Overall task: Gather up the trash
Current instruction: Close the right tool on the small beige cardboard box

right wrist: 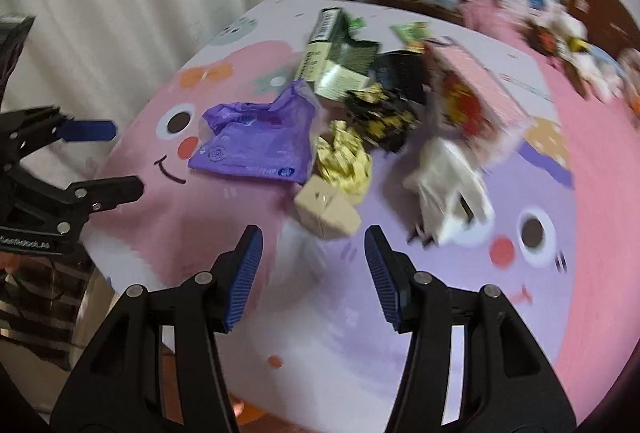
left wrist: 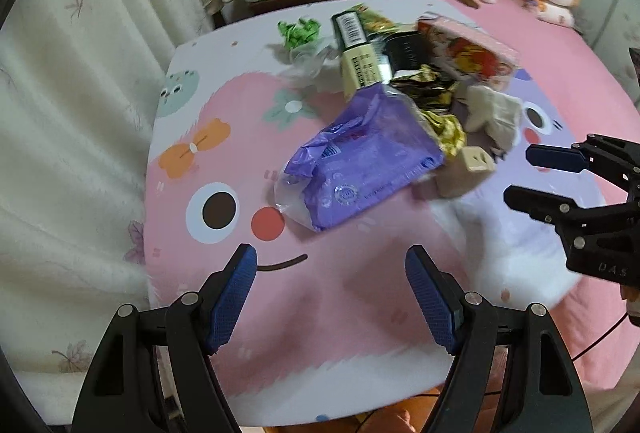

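On a table (left wrist: 224, 353) covered with a pink and lilac cartoon cloth lies one loose heap of trash, gathered toward the far middle of the top. Counted, it holds one purple plastic wrapper (left wrist: 362, 165), one small beige carton (right wrist: 326, 211), one crumpled yellow foil wrapper (right wrist: 344, 161), one crumpled black-and-gold wrapper (right wrist: 380, 117), one green and cream box (left wrist: 358, 55) with a barcode end, one black box (left wrist: 404, 53), one pink printed box (left wrist: 468, 51), one wad of white tissue (right wrist: 448, 185) and one green crumpled wrapper (left wrist: 300, 31). The purple wrapper is nearest the table's near left part; in the left wrist view its long axis runs from lower left to upper right, torn open end toward the lower left. The green and cream box lies lengthwise away from the cameras, barcode end farthest. The left gripper (left wrist: 330, 297) hovers over bare cloth short of the purple wrapper, its jaws spread wide and holding nothing. The right gripper (right wrist: 314, 273) hovers just short of the beige carton, jaws likewise spread and empty. Both views are somewhat blurred.
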`<state>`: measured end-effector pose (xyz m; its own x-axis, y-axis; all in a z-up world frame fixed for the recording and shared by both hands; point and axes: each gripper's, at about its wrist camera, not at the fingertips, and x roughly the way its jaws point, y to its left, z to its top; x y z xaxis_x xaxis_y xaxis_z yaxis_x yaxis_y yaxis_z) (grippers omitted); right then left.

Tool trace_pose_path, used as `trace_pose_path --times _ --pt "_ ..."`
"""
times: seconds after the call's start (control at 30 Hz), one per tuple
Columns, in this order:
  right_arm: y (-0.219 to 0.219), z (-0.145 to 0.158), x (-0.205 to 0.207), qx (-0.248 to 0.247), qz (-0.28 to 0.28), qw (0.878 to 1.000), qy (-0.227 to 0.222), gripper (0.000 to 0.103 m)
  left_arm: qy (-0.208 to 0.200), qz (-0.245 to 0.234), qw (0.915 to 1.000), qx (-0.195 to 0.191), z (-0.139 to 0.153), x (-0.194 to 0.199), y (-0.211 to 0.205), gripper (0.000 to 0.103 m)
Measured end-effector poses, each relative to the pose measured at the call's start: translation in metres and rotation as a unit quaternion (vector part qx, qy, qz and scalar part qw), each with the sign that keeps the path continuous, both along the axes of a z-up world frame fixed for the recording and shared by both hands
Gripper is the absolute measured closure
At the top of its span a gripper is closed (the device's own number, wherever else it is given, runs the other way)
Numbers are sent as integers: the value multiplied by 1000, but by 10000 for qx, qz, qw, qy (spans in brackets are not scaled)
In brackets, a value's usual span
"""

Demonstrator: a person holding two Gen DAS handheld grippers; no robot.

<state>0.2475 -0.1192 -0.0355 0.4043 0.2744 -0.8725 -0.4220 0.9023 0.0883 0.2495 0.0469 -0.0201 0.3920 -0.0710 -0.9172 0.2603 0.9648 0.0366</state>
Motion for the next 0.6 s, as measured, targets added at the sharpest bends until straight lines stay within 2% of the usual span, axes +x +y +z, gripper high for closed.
trace_pose_path --times 0.2,0.3,0.33,0.37,0.47,0.6 --pt "14 -28 34 -120 1155 9931 177 53 340 474 9982 166 -24 29 -16 25" --pt "20 -41 41 -212 1667 9856 185 65 456 614 9968 217 -32 38 -20 25" --pt "21 -46 42 -229 1809 9830 224 74 485 638 9965 255 -35 42 -23 25" --pt "22 -49 42 -222 1889 9814 255 79 502 633 9963 285 -36 46 -25 25" --pt "17 -51 47 -17 1953 9803 292 80 506 510 9963 476 -41 59 -34 25" --pt "2 -53 60 393 1759 9818 603 80 487 156 9951 842 -50 78 -52 25"
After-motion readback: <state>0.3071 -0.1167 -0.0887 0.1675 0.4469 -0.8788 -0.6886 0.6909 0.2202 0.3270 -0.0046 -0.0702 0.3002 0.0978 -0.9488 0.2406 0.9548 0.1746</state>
